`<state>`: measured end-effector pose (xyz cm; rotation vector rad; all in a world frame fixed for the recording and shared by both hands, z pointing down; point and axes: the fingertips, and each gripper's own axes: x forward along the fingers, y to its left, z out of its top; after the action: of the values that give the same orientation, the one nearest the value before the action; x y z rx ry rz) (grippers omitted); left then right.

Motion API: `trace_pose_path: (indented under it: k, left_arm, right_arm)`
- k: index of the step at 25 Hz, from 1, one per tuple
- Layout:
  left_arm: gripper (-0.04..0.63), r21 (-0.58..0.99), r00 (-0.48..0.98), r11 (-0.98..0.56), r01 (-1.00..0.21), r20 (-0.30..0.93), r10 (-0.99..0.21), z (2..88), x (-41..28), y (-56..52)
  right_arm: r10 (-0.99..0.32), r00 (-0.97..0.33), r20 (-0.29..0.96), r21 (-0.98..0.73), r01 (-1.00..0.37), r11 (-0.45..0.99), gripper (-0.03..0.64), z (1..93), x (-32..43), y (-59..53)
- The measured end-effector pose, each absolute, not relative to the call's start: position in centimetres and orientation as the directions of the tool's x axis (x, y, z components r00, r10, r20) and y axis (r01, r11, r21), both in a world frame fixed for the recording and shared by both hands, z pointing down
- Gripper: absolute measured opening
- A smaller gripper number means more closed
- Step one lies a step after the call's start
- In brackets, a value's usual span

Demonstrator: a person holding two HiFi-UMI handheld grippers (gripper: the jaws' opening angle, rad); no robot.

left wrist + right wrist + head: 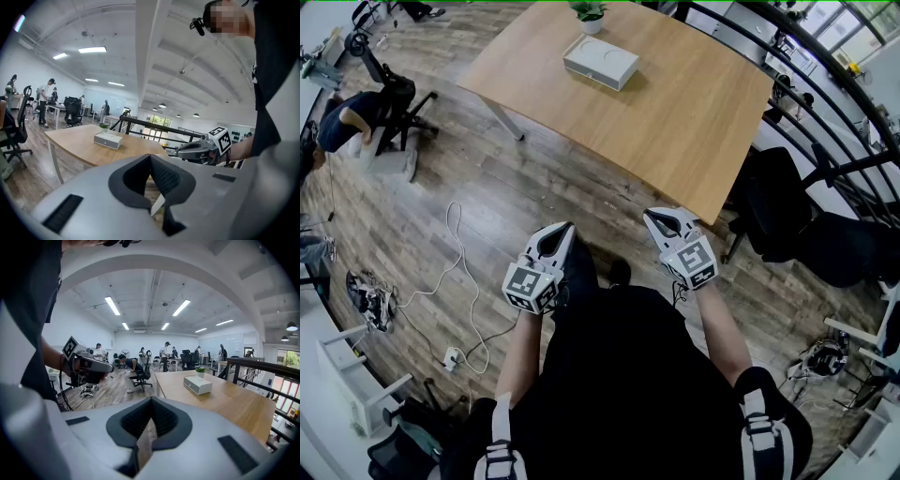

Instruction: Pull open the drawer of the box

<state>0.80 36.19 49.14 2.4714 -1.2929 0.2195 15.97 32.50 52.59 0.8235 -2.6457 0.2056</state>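
The step in hand, as I judge it, is the approach: neither claw is yet at the pale wooden worktop (675, 122), so the person has to close in on it first. The left claw (566, 228) is clenched on nothing, its ribbed pads pressed together and tilted slightly downward, and it hangs short of the worktop's near edge, over the plank floor. The right claw (650, 217) is likewise clamped shut and empty, level with its partner and just short of that same near edge.

To do this well, one claw should probably release its jaws before arriving and come in low and level, so a pad can catch the drawer front, while the other steadies the body against sliding across the smooth wood. A straight, slow pull along the drawer's travel would keep the light case from skidding. Which face carries the drawer cannot be made out from here.

The flat white rectangular box (601, 61) lies at the worktop's far side, beside a small green potted plant (589, 13), well apart from both claws and across the full depth of the worktop.
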Motion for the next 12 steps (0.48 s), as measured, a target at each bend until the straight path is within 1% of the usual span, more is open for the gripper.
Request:
trace_pose_path:
  k: [5, 12]
  left_arm:
    - [0.023, 0.204, 0.573, -0.536, -0.820, 0.282, -0.770, 48.6, 2.7, 37.2]
    - [0.023, 0.200, 0.571, -0.535, -0.821, 0.269, -0.776, 48.1, 3.3, 37.5]
  right_arm:
    - [-0.522, -0.768, 0.370, -0.035, -0.573, 0.819, 0.025, 52.6, 17.7, 34.2]
    - [-0.506, -0.781, 0.365, -0.032, -0.554, 0.832, 0.025, 52.5, 17.1, 34.8]
